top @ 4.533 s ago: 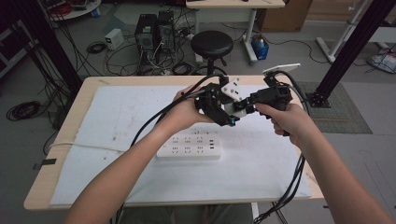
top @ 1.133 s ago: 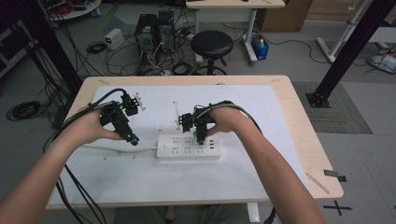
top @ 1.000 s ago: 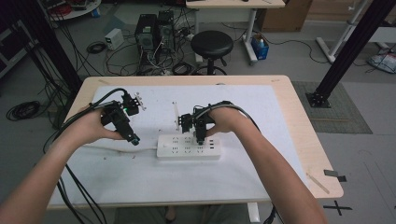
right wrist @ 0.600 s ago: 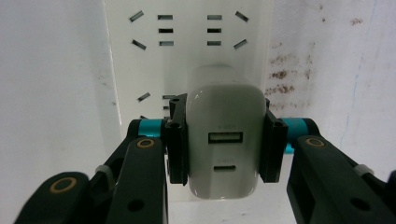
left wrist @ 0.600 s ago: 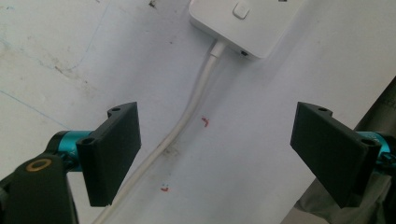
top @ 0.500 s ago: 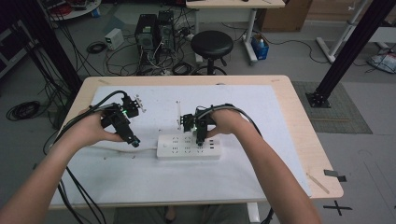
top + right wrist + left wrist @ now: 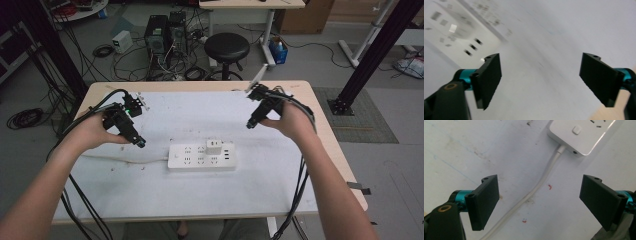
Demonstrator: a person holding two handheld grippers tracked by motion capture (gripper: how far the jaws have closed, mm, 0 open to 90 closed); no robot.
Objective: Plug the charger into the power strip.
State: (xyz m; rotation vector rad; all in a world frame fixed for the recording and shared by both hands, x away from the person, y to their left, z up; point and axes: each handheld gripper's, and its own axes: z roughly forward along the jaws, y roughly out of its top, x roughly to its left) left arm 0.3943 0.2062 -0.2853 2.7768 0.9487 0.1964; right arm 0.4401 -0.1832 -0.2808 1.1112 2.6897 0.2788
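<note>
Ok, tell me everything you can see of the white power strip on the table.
The power strip is a flat white rectangular block, plastic by its look, lying level near the middle of the white-covered table. Its top carries rows of sockets, with a small white adapter plugged in. One end has a square button and a white cord that runs off along the table. Neither tool touches it.

power strip (image 7: 201, 156) mid-table (image 7: 300, 200), charger (image 7: 214, 146) on it

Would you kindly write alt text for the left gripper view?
Two open black jaws of the left gripper frame a white cable on a white table. The cable runs up to a white power strip at the top right.
</note>
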